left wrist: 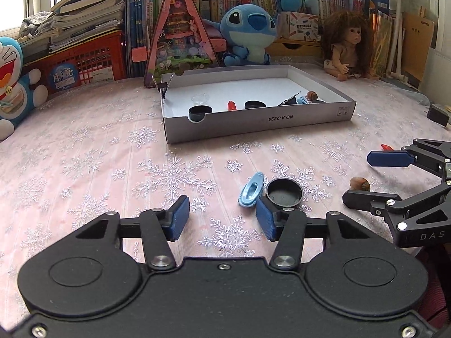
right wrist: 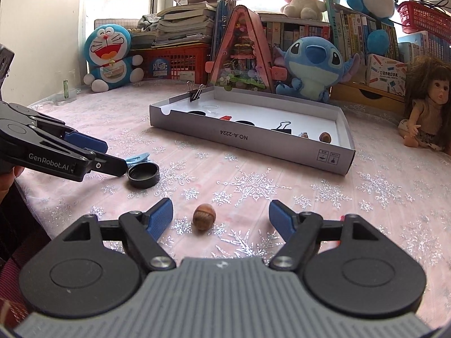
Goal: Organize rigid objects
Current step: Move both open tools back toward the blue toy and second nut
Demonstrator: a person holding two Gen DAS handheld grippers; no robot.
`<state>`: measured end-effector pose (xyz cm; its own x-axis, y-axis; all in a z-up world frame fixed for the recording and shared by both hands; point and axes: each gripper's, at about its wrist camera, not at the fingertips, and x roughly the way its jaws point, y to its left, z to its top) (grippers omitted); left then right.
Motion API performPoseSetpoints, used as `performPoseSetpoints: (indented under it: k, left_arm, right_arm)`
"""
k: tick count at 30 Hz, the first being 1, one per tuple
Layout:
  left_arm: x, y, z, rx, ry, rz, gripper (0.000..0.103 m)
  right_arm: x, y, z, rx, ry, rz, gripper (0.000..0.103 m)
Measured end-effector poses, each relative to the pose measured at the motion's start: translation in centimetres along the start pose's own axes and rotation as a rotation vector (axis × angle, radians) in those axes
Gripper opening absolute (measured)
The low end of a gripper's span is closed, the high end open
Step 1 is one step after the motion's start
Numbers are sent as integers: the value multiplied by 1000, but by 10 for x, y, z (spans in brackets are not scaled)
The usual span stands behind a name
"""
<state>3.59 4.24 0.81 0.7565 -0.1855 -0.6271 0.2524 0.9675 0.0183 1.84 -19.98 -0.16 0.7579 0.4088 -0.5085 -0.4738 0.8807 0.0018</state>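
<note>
A shallow white box (left wrist: 253,125) (right wrist: 253,145) on the pink snowflake cloth holds black caps, a red piece, a binder clip, a blue clip and an acorn. My left gripper (left wrist: 222,219) is open and empty. A light blue clip (left wrist: 251,189) (right wrist: 138,157) and a black cap (left wrist: 284,193) (right wrist: 143,175) lie just beyond its right finger. My right gripper (right wrist: 220,219) is open, with a brown acorn (right wrist: 204,216) (left wrist: 360,184) on the cloth between its fingers. A small red piece (left wrist: 386,147) lies behind the right gripper.
Plush toys, a doll (right wrist: 428,104), a triangular pink display case (left wrist: 180,36), book stacks and red crates line the back. A small black box (left wrist: 437,114) sits at the far right. A binder clip (right wrist: 195,91) is clipped on the box's back corner.
</note>
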Motion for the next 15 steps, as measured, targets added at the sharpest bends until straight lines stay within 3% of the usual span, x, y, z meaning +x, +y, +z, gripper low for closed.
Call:
performPoseSetpoints:
  k: [9, 15]
  left_arm:
    - [11, -2, 2, -5, -10, 26, 49]
    - [20, -2, 7, -16, -20, 56, 49]
  right_arm:
    - [0, -2, -1, 10, 4, -10, 84]
    - [-3, 1, -1, -5, 3, 1, 68]
